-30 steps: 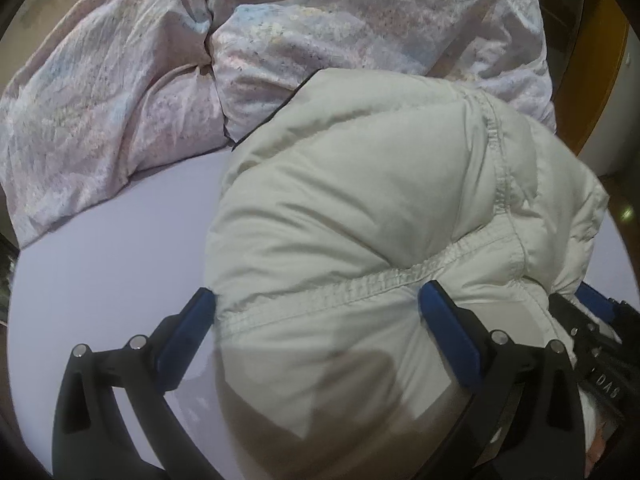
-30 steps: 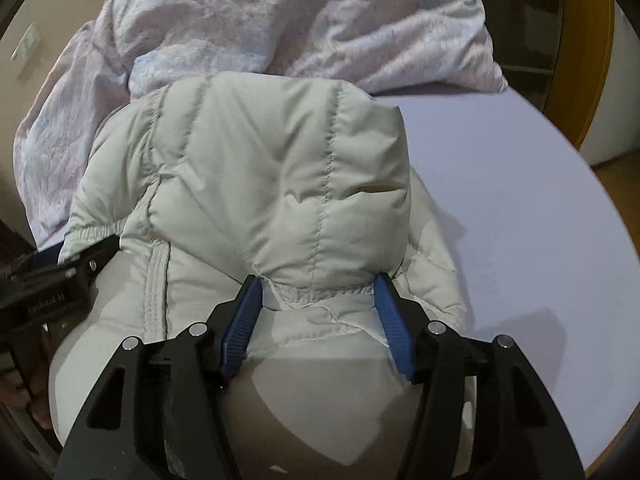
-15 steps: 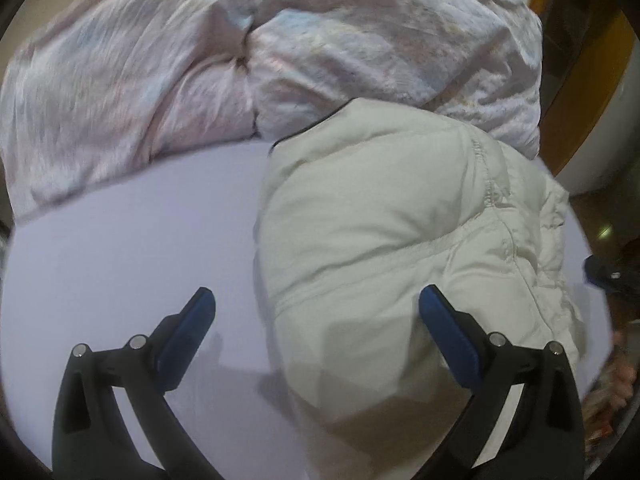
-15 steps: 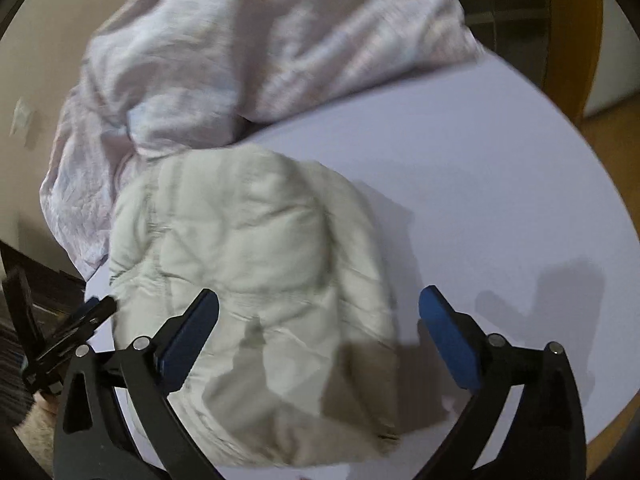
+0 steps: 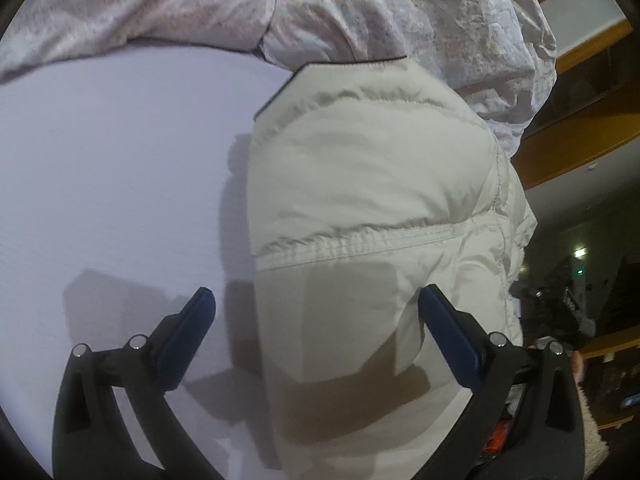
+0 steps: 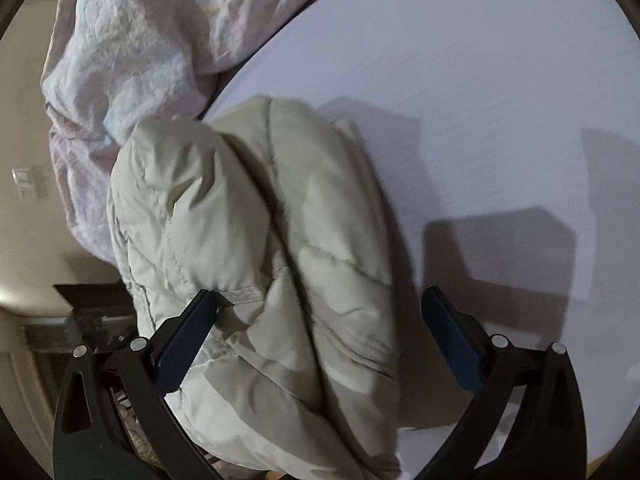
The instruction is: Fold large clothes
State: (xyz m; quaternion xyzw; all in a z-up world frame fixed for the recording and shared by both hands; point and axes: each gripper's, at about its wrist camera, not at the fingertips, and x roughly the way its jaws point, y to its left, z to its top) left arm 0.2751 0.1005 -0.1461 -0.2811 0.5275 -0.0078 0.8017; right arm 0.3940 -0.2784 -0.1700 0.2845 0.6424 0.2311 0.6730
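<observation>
puffy quilted cream jacket (image 5: 372,200) lies bundled; left tool (image 5: 316,312) and right tool (image 6: 320,312) both spread apart.

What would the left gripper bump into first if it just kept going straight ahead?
Probably the cream puffer jacket: it fills the gap ahead of the open left gripper, already lying between its fingers. The crumpled duvet lies farther beyond.

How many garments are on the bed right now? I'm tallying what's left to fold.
1: a cream puffer jacket, bundled on the lavender sheet beside the rumpled duvet. Others could be hidden under the duvet.
</observation>
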